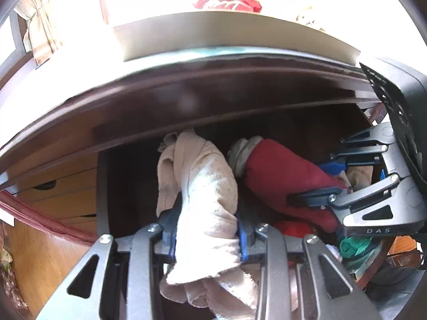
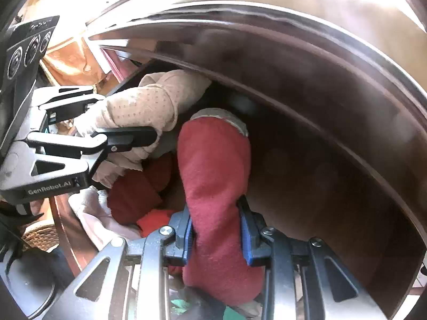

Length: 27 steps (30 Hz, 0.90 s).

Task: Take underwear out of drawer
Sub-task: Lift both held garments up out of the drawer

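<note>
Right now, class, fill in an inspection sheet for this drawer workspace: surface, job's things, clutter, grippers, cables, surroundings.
Surface: dark wooden drawer, open, under the desktop edge.
Job's things: beige dotted cotton garment; dark red fleece garment, both raised.
Clutter: bright red cloth, green cloth lying in the drawer.
Grippers: left gripper clamps the beige garment; right gripper clamps the red one.
Cables: nothing seen.
Surroundings: tan wooden cabinet, cream curtain.
</note>
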Each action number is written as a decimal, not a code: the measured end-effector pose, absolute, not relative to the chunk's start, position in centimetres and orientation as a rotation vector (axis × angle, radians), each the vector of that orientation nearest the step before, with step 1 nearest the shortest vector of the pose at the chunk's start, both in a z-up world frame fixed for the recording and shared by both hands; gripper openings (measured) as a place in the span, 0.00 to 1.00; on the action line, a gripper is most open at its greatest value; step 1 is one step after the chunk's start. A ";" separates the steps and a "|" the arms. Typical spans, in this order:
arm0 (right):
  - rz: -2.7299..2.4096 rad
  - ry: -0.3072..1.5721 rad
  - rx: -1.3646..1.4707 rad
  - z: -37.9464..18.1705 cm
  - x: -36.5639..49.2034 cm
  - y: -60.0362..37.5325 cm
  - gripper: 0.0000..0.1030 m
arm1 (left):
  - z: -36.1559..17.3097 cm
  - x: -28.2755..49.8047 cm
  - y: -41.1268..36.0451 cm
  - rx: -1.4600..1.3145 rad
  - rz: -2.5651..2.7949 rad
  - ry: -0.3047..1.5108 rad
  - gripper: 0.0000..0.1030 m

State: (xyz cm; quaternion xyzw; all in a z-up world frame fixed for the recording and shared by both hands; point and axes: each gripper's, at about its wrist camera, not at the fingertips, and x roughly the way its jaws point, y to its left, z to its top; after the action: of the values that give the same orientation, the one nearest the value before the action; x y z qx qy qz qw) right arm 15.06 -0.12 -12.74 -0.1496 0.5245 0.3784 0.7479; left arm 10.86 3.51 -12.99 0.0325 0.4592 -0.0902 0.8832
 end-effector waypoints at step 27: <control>0.860 0.973 -0.274 -8.5 13.0 -7.3 0.30 | -10.2 5.7 9.2 -0.091 -0.200 0.780 0.30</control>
State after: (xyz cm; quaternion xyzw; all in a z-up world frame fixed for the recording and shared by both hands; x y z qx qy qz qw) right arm 12.98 -7.27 -8.47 -0.1274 0.4514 0.3990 0.7879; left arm 5.67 9.16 -10.17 -0.0445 0.3796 -0.0971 0.9190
